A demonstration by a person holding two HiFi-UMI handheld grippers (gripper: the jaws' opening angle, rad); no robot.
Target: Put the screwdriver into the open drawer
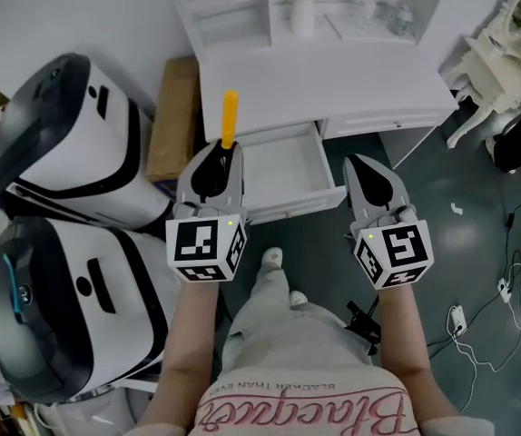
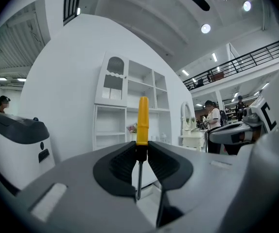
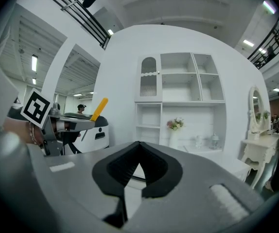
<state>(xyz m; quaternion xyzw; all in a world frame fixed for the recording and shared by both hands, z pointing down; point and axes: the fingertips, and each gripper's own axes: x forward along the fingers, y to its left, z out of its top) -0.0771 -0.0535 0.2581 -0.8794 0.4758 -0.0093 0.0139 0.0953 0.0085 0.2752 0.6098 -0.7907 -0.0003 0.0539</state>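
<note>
One screwdriver (image 1: 230, 116) sits clamped in left hand-held gripper (image 2: 140, 148); right hand-held gripper (image 3: 139, 144) closed, empty.

The slim screwdriver (image 1: 230, 119) has a bright yellow plastic handle, a black collar and a silvery metal shaft. The left gripper (image 1: 224, 151) and the right gripper (image 1: 363, 163) are pale grey with black ribbed pads. Each carries a white cube (image 1: 206, 249) patterned with black square markers. The open drawer (image 1: 279, 166) and the desk (image 1: 351, 84) are plain white, above a dark grey floor (image 1: 424, 180). Two rounded machines (image 1: 70, 143) are glossy white with black bands. A flat cardboard box (image 1: 172, 116) is tan. The person's pale shirt (image 1: 242, 411) bears pink script.
</note>
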